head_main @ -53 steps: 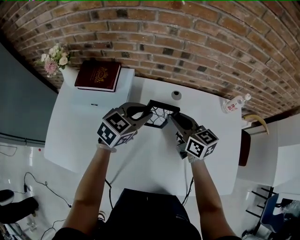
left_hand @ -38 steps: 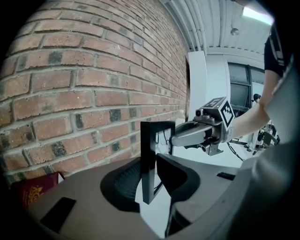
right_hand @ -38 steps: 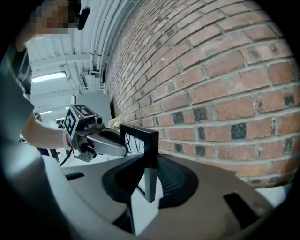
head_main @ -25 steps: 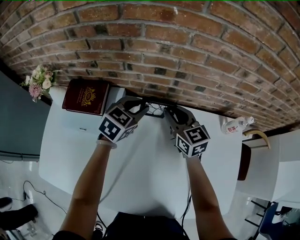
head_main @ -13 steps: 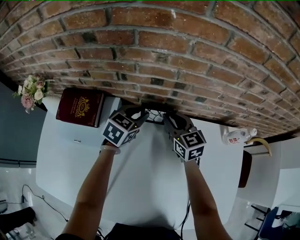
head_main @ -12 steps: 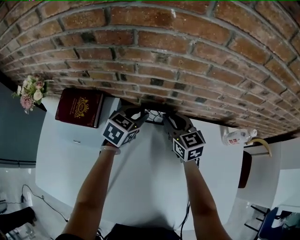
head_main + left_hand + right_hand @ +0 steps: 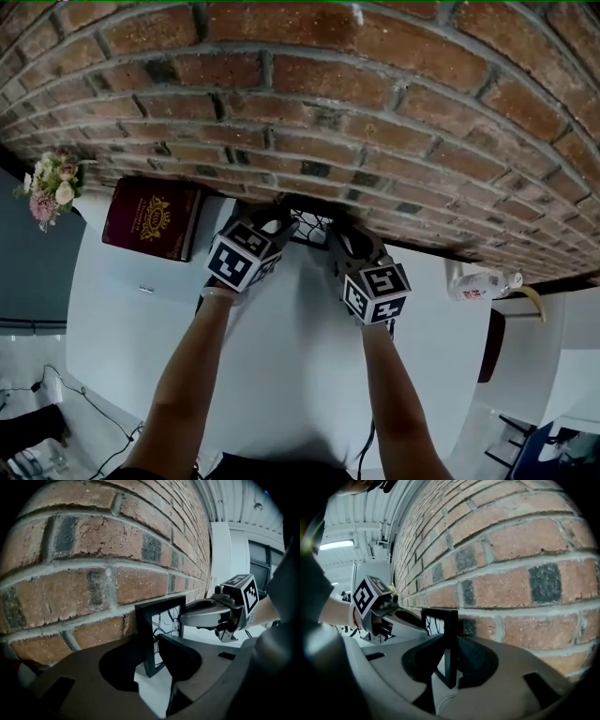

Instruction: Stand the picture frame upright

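Carried to the table's back edge, the picture frame stands upright; left gripper jaws are opening around it, right gripper clamps it and should let go next.

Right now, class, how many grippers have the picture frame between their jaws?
2. The left gripper is at the picture frame's left edge, jaws opening around it; the right gripper clamps its right edge. None hidden.

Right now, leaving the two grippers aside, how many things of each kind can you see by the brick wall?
picture frame, black: 1
book, dark red: 1
bunch of flowers: 1
plastic bottle: 1
curved tan thing, kind unclear: 1
Total: 5
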`<state>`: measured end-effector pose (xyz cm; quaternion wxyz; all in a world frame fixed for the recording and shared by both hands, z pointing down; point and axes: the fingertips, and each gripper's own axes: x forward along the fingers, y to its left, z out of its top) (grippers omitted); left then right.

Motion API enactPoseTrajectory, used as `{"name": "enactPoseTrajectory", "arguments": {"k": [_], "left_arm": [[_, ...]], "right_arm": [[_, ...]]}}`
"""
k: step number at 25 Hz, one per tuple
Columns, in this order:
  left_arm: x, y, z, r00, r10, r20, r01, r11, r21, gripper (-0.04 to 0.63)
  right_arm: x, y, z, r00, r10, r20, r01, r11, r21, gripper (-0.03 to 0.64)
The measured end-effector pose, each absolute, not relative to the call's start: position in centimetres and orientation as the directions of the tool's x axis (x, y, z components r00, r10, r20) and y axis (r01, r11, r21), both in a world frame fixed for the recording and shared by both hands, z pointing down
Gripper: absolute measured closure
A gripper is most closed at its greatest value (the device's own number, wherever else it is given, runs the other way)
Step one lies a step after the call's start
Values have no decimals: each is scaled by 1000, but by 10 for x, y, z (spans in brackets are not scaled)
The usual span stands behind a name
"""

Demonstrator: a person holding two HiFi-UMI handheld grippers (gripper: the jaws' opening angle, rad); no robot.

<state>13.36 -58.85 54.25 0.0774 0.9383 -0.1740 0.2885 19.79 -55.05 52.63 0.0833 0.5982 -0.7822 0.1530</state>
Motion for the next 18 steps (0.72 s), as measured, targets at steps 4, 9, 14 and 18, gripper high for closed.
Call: {"name": "enactPoseTrajectory", "arguments": {"k": [4, 9, 14, 18], "left_arm": [[135, -594, 544, 768, -284, 574, -377, -925, 45, 459], [138, -599, 545, 772, -296, 563, -390, -919, 53, 459], [139, -601, 545, 763, -320, 561, -401, -916, 24, 456], [138, -602, 544, 757, -355, 549, -420, -907, -6, 451]], "right_arm": [[201, -556, 528, -272, -911, 309, -959, 229, -169, 531], [204, -562, 529, -264, -913, 311, -959, 214, -185, 531], [208, -565, 531, -231, -922, 310, -968, 184, -172, 522], [208, -566, 531, -221, -924, 312, -970, 174, -171, 518]]}}
